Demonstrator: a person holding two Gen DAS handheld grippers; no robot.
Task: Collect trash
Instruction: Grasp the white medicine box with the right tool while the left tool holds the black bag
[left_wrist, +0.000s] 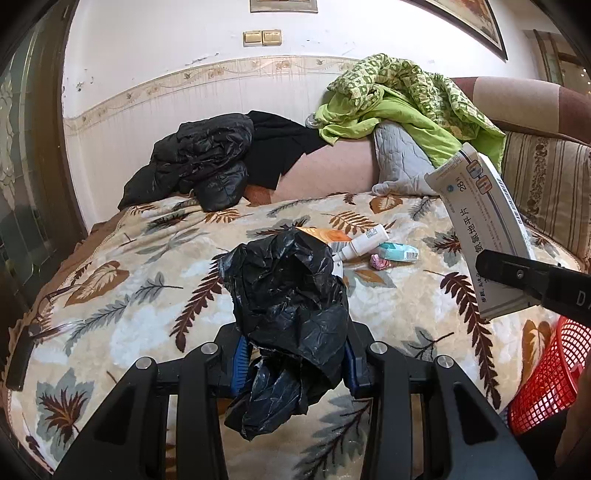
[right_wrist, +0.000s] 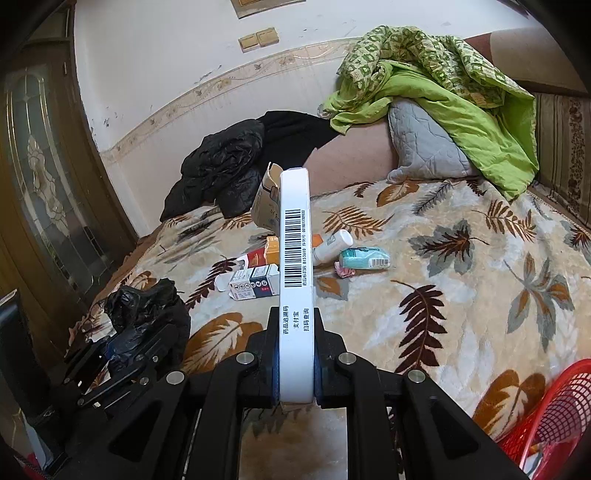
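Note:
My left gripper (left_wrist: 291, 365) is shut on a crumpled black trash bag (left_wrist: 291, 291), held above the leaf-patterned bed; it also shows in the right wrist view (right_wrist: 147, 306). My right gripper (right_wrist: 295, 373) is shut on a flat white medicine box (right_wrist: 295, 258), held upright with its barcode edge facing the camera; in the left wrist view the box (left_wrist: 484, 229) is at the right. On the bed lie a white tube (right_wrist: 332, 245), a teal packet (right_wrist: 365, 257), a pink wrapper (right_wrist: 344, 271), an orange box (right_wrist: 272, 249) and a small dark-and-white carton (right_wrist: 253, 284).
A red mesh basket (right_wrist: 554, 413) stands at the bed's lower right edge. A black jacket (right_wrist: 225, 162), a green blanket (right_wrist: 443, 85) and a grey pillow (right_wrist: 424, 147) lie at the back. A wooden door (right_wrist: 40, 192) is at the left.

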